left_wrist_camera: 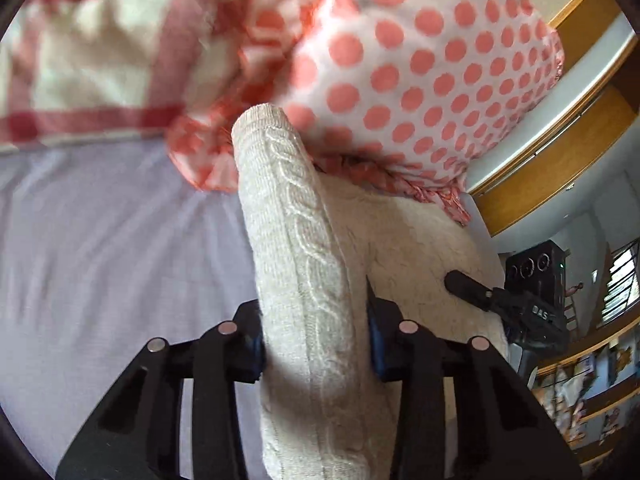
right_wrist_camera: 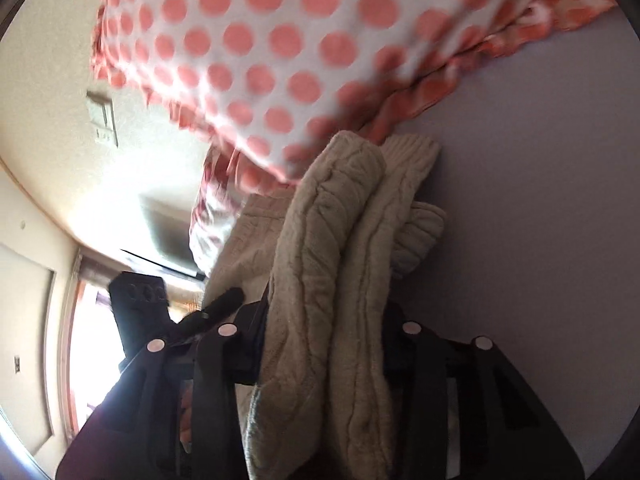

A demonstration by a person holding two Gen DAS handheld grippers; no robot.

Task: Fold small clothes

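Observation:
A cream cable-knit garment (left_wrist_camera: 304, 264) is gripped by both grippers above a lilac bed sheet (left_wrist_camera: 112, 248). My left gripper (left_wrist_camera: 316, 344) is shut on one fold of the knit. My right gripper (right_wrist_camera: 324, 344) is shut on a bunched, doubled part of the same knit (right_wrist_camera: 344, 280). The right gripper's black finger (left_wrist_camera: 468, 286) shows in the left wrist view, resting against the knit. The left gripper (right_wrist_camera: 224, 300) shows dark at the left of the right wrist view.
A white pillow with coral polka dots (left_wrist_camera: 432, 64) lies just beyond the knit, also in the right wrist view (right_wrist_camera: 256, 52). A red-and-cream checked blanket (left_wrist_camera: 108, 52) lies at the back left. A wooden headboard (left_wrist_camera: 560, 160) and a shelf (left_wrist_camera: 592, 392) stand at the right.

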